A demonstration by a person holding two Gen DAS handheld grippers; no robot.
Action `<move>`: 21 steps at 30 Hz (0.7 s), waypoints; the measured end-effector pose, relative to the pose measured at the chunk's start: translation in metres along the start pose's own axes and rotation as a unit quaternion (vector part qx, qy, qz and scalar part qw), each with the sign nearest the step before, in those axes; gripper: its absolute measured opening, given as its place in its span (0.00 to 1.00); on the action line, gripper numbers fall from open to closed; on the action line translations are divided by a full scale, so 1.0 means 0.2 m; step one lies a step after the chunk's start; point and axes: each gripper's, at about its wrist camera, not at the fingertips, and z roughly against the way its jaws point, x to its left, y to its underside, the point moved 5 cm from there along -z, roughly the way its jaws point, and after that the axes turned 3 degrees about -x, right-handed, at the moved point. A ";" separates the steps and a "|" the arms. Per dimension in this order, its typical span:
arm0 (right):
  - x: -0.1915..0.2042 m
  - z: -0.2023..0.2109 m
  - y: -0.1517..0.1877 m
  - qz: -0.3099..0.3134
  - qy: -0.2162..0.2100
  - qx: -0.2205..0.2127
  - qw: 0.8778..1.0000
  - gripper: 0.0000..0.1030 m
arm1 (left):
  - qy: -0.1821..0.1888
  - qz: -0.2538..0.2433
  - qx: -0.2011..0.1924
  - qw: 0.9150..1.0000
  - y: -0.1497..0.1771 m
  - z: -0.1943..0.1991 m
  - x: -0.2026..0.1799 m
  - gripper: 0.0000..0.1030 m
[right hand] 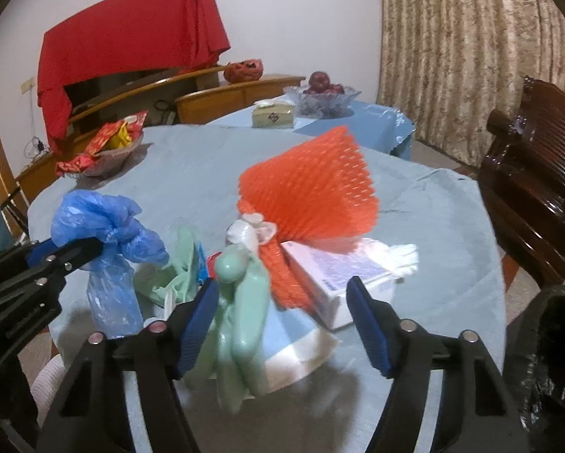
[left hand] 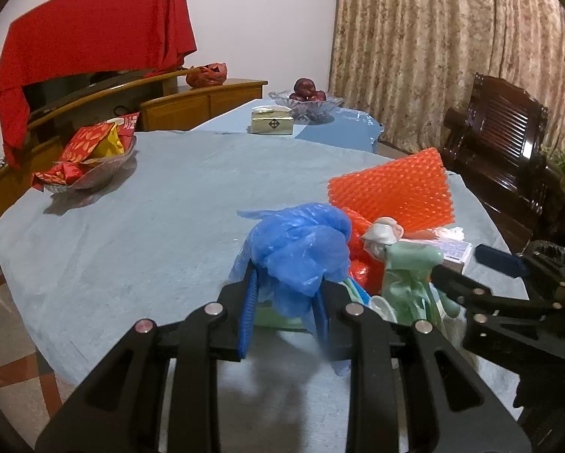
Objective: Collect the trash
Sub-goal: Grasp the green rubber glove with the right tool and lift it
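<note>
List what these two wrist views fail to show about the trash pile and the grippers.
- White box: label print too blurred to read in the right wrist view; mostly hidden behind the green bag in the left.
- Items beneath the blue plastic bag: covered by it and the left gripper.
- Black bag: cut off by the right wrist view's edge.
- Right gripper: contact with the green bag unclear, motion blur.

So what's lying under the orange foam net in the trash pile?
Under the orange foam net a white printed box shows, with crumpled white paper beside it. Whatever lies further beneath the net is covered, so I can't tell.
</note>
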 end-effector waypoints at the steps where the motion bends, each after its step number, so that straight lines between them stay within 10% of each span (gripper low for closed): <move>1: 0.01 -0.02 0.00 0.004 -0.002 0.005 1.000 0.60 | 0.001 0.001 0.001 1.000 0.00 0.00 0.01 0.25; 7: 0.05 -0.09 0.04 0.006 -0.047 0.034 0.998 0.20 | 0.005 0.004 0.002 1.000 0.01 -0.01 0.01 0.25; 21: 0.00 0.25 -0.13 0.006 -0.069 -0.036 0.997 0.15 | 0.030 -0.007 -0.029 0.999 -0.10 0.12 -0.12 0.25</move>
